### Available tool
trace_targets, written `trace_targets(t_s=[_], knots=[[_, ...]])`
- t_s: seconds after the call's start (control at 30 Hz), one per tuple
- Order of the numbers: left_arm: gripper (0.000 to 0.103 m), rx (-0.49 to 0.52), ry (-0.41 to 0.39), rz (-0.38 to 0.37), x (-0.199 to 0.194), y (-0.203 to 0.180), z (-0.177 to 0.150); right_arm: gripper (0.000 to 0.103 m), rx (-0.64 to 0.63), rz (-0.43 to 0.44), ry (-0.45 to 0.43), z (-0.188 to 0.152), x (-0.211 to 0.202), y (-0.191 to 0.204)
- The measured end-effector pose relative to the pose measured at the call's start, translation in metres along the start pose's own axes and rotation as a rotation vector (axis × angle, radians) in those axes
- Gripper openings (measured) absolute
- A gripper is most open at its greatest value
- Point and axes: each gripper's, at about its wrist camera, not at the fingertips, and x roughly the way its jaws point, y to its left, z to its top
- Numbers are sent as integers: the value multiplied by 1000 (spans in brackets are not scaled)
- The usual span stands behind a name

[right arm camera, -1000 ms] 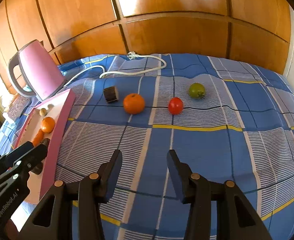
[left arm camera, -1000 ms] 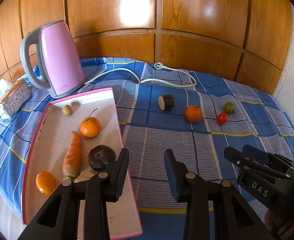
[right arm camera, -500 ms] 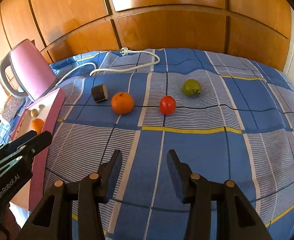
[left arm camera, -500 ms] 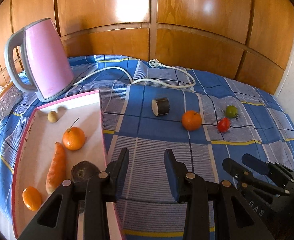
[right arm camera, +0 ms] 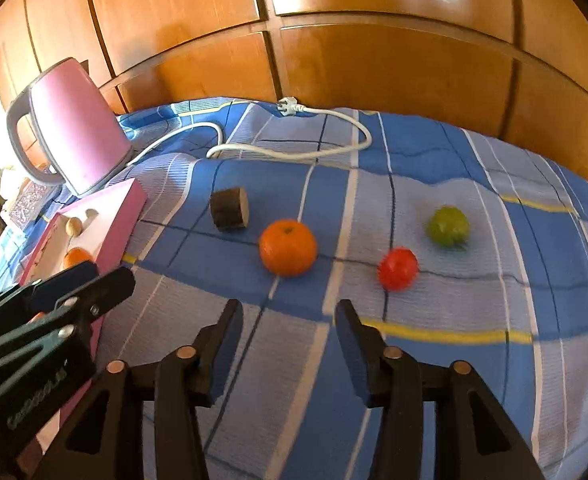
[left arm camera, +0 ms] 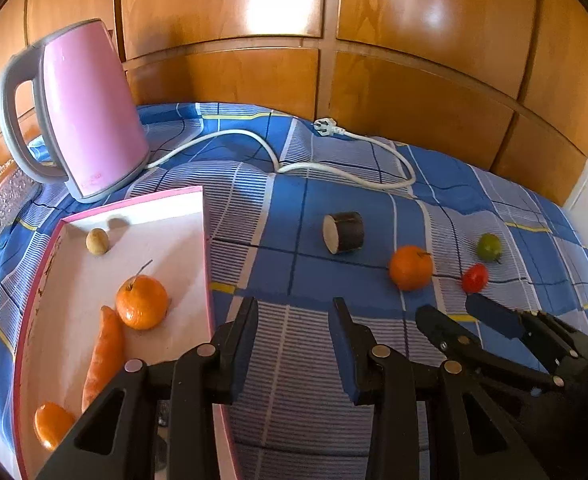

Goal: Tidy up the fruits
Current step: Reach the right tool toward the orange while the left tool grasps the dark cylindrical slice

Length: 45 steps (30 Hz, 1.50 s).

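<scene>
Fruits are lying in two groups on the blue checked bedspread (right arm camera: 433, 168). Loose on the cloth, an orange (right arm camera: 288, 247) is sitting just beside a dark cut cylinder (right arm camera: 230, 208) with a pale end face, and to the right of the orange a red tomato-like fruit (right arm camera: 397, 269) and a green fruit (right arm camera: 448, 226) are resting near each other. Well to the left, a pink-rimmed tray (left arm camera: 204, 216) is holding another orange with a stalk (left arm camera: 141, 301), a carrot (left arm camera: 106, 354) touching it, a small brownish fruit (left arm camera: 96, 241) near the far edge and an orange fruit (left arm camera: 52, 424) at the near corner. The right gripper (right arm camera: 290, 322) is hovering over the cloth short of the loose orange; its jaws have just been opening and are standing apart with nothing between them. The left gripper (left arm camera: 294, 316) is hanging over the striped cloth just beside the tray's right rim, its jaws parted a little and gripping nothing. Each gripper is showing at the edge of the other's view. Behind the tray a pink kettle (left arm camera: 90, 108) is standing upright, with a white cord and plug (left arm camera: 325, 125) trailing across the bedspread, and a patterned box (left arm camera: 2, 200) is lying at the left edge. Glossy wooden panels (left arm camera: 413, 12) are closing off the back.
</scene>
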Motion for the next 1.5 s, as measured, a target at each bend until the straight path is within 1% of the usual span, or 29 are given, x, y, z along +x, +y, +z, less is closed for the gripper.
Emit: trace_targets(t_s=[0.27, 0.43, 0.5, 0.53, 0.77, 0.87, 0.9, 1.07, 1.2, 1.33, 1.5], knots=[[37, -14, 6, 0, 10, 5, 7, 53, 5, -1, 9, 23, 28, 0], [37, -16, 11, -2, 16, 4, 10, 52, 4, 9, 21, 27, 38, -1], [37, -16, 13, -4, 19, 2, 12, 42, -2, 13, 24, 27, 40, 0], [37, -15, 15, -5, 20, 1, 12, 39, -4, 13, 26, 27, 41, 0], [37, -18, 20, -11, 27, -5, 17, 38, -6, 6, 26, 23, 37, -5], [47, -33, 28, -28, 32, -7, 22, 38, -11, -6, 32, 20, 33, -7], [48, -38, 27, -34, 34, -9, 23, 38, -17, -11, 34, 19, 31, -7], [48, -29, 19, -48, 40, -18, 33, 38, -22, -25, 35, 12, 25, -10], [54, -21, 18, -66, 45, -27, 38, 38, -23, -23, 29, 8, 23, -12], [54, 0, 19, -59, 53, -37, 42, 38, -17, -22, 23, 7, 23, -13], [54, -2, 45, -47, 71, -42, 47, 38, -16, -19, 14, 7, 22, -13]])
